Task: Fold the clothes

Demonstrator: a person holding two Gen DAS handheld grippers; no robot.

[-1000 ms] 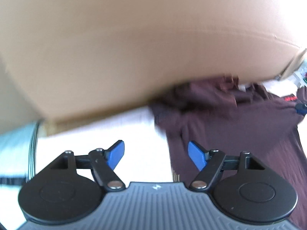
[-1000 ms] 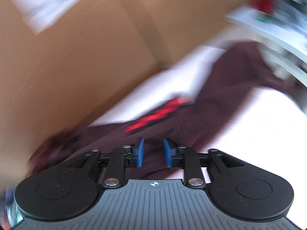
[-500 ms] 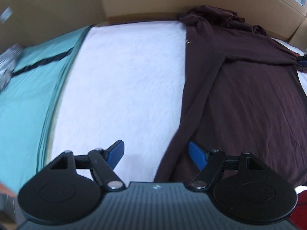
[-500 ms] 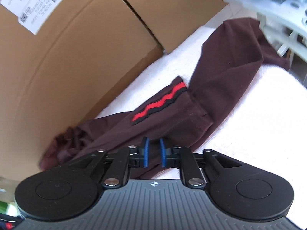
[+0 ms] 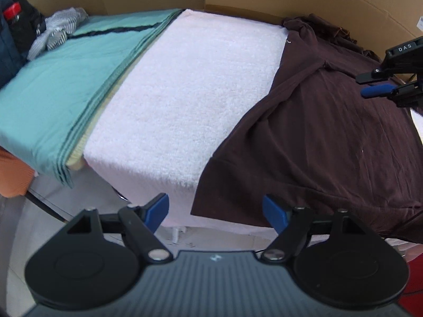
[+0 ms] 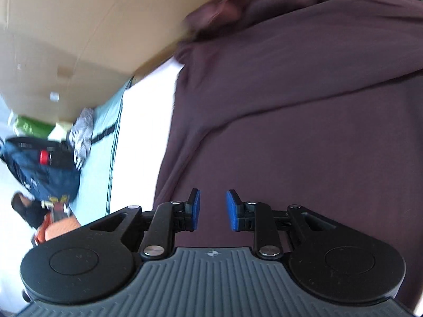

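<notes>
Our left gripper hangs with its jaws wide apart off the near edge of the white towel; our right gripper is parted narrowly, holding nothing. The maroon shirt lies spread over the towel's right part, beside the teal cloth.

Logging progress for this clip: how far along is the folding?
Done: the dark maroon shirt lies spread on the white fluffy towel. In hand: nothing; the left tool and the right tool are open and empty. Left: every fold; none is visible.
</notes>
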